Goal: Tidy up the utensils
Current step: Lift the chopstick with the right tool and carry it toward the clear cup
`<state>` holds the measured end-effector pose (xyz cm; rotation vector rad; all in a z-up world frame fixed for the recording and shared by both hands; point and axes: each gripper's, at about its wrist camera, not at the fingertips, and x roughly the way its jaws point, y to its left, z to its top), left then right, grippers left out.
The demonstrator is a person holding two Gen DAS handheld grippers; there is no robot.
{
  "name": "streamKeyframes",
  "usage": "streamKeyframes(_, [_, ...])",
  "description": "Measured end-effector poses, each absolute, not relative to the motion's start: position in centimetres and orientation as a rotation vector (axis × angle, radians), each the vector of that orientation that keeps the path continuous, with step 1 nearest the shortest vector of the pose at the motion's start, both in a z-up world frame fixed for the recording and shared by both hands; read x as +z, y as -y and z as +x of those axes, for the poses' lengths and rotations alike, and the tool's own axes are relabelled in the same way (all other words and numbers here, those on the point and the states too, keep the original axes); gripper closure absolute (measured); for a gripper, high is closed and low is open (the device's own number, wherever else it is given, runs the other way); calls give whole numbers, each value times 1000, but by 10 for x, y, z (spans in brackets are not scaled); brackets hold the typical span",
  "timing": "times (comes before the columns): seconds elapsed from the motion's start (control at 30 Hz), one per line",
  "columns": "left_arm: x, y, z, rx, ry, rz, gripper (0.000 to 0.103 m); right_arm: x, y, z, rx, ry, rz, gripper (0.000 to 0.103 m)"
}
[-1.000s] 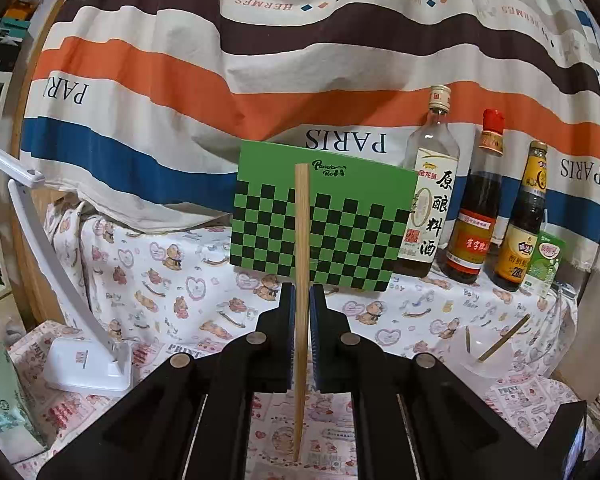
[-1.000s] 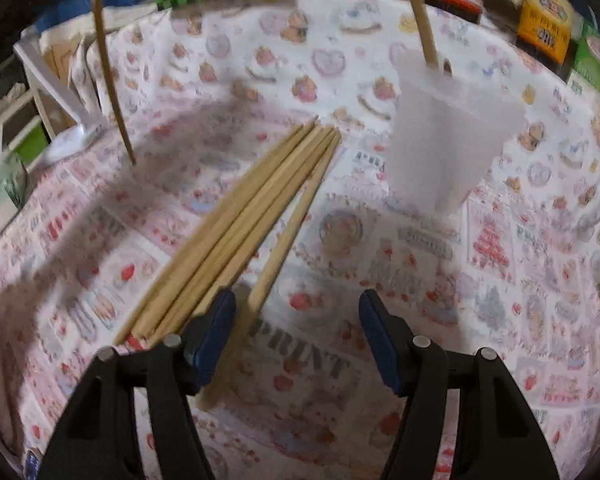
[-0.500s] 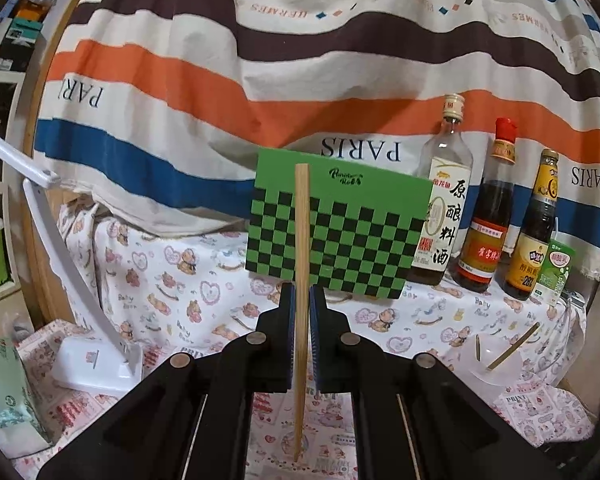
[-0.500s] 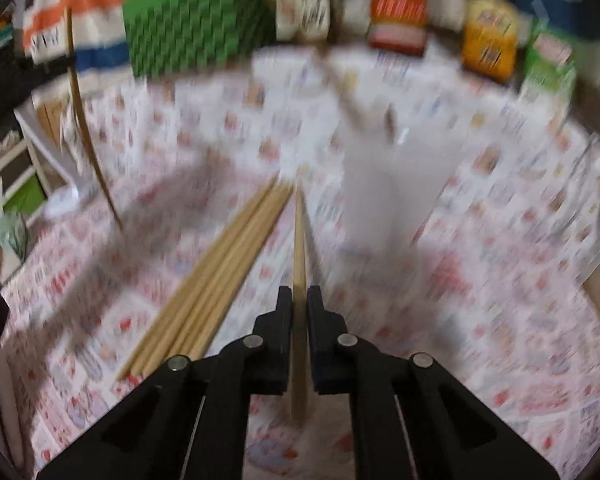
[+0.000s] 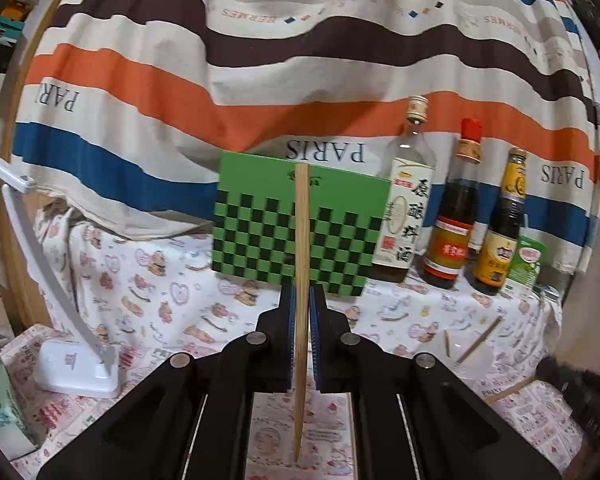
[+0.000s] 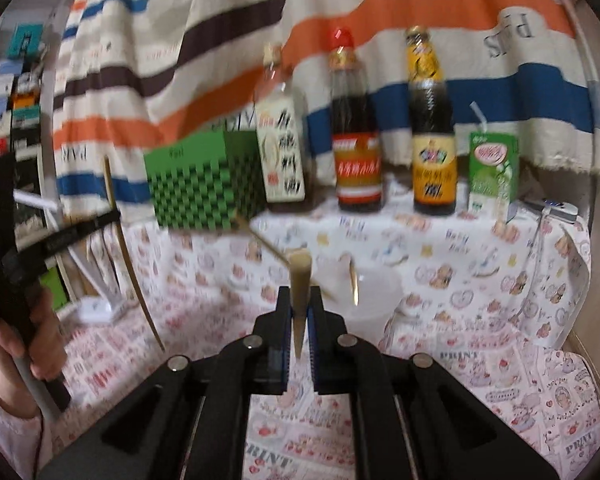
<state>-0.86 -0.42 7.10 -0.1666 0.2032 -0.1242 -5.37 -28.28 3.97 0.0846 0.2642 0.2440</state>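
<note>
The left gripper (image 5: 300,312) is clamped on a wooden chopstick (image 5: 301,280), held upright above the patterned tablecloth (image 5: 160,304). The right gripper (image 6: 299,312) is clamped on a second chopstick (image 6: 299,280), which points forward over the cloth. A translucent cup (image 6: 370,300) stands just beyond the right gripper and contains two more chopsticks (image 6: 353,280). Three bottles (image 6: 356,128) and a green checkered box (image 6: 204,184) stand at the rear.
</note>
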Motion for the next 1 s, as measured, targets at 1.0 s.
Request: streamKeyframes(1.0, [57, 5, 4, -184, -247, -204, 97, 45, 324, 0, 132, -158, 178, 96])
